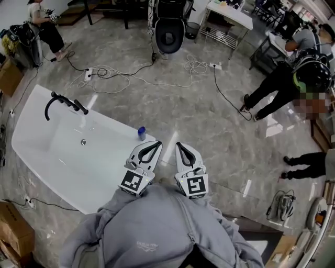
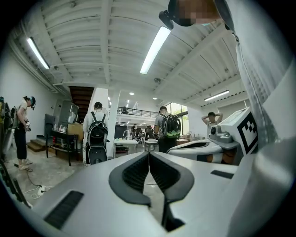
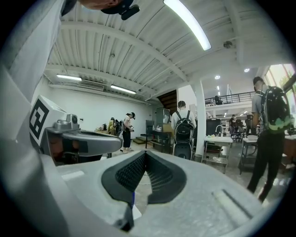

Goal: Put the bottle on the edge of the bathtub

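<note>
A small clear bottle with a blue cap (image 1: 141,133) stands upright on the near right rim of the white bathtub (image 1: 112,125). The black faucet (image 1: 63,102) rises from the tub's far rim. Both grippers are held close to the person's grey hoodie and point away from the body. My left gripper (image 1: 157,142) is just right of the bottle and apart from it, shut with nothing in it (image 2: 149,153). My right gripper (image 1: 178,144) is beside it over the marble floor, also shut and empty (image 3: 144,152). In the right gripper view each sees the other gripper at its side.
Cables and a power strip (image 1: 88,73) lie on the floor beyond the tub. A black chair (image 1: 170,29) and a white table (image 1: 227,13) stand at the back. People stand at the back left (image 1: 44,26) and right (image 1: 293,78). Cardboard boxes (image 1: 13,235) sit at the left.
</note>
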`<state>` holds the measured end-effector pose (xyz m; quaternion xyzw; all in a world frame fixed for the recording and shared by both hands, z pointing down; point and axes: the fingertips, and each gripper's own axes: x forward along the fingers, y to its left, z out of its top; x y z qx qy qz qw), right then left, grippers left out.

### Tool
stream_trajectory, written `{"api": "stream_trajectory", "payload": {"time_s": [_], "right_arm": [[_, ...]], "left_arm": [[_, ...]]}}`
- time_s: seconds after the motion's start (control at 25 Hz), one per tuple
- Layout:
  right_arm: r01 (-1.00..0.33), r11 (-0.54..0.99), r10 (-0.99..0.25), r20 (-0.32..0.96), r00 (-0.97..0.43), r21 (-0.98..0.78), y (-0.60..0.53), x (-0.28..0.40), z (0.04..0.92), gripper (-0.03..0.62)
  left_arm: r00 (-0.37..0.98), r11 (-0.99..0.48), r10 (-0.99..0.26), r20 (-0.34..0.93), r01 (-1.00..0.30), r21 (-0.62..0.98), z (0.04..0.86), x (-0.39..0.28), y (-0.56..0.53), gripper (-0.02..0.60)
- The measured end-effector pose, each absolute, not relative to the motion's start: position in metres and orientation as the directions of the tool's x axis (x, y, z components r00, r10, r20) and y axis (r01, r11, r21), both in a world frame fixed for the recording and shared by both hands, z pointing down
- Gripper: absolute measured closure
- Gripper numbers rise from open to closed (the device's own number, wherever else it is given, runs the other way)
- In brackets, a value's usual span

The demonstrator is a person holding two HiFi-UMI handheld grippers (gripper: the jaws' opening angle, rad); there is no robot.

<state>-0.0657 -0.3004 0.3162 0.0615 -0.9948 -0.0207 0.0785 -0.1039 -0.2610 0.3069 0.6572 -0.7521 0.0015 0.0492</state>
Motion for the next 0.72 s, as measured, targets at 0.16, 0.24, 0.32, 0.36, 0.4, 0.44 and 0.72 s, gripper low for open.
{"api": "stream_trajectory", "payload": {"time_s": [0.16, 0.24, 0.32, 0.36, 0.4, 0.44, 0.72], "right_arm": [[-0.151, 0.988, -0.156, 0.141, -0.978, 0.043, -0.304, -0.057, 0.31, 0.591], [-0.167, 0.985, -0.171, 0.138, -0.976, 0.039, -0.307, -0.054, 0.308, 0.591], [-0.179, 0.983, -0.182, 0.137, -0.974, 0.034, -0.309, -0.051, 0.307, 0.591], [-0.183, 0.983, -0.186, 0.138, -0.973, 0.032, -0.31, -0.051, 0.308, 0.591], [-0.186, 0.982, -0.189, 0.139, -0.972, 0.029, -0.311, -0.05, 0.308, 0.591], [-0.188, 0.982, -0.189, 0.139, -0.972, 0.026, -0.311, -0.051, 0.309, 0.591], [-0.186, 0.982, -0.188, 0.127, -0.974, 0.028, -0.31, -0.051, 0.308, 0.591]], "left_arm": [[-0.079, 0.081, -0.996, 0.051, -0.995, 0.05, 0.299, -0.091, -0.272, 0.572], [-0.074, 0.076, -0.996, 0.048, -0.995, 0.058, 0.296, -0.089, -0.274, 0.572], [-0.073, 0.076, -0.996, 0.054, -0.995, 0.067, 0.295, -0.088, -0.275, 0.572], [-0.073, 0.077, -0.995, 0.061, -0.995, 0.067, 0.297, -0.088, -0.275, 0.572], [-0.077, 0.082, -0.995, 0.07, -0.995, 0.065, 0.299, -0.088, -0.274, 0.572], [-0.083, 0.088, -0.994, 0.076, -0.994, 0.063, 0.301, -0.09, -0.272, 0.572], [-0.114, 0.118, -0.991, 0.073, -0.991, 0.058, 0.3, -0.095, -0.267, 0.572]]}}
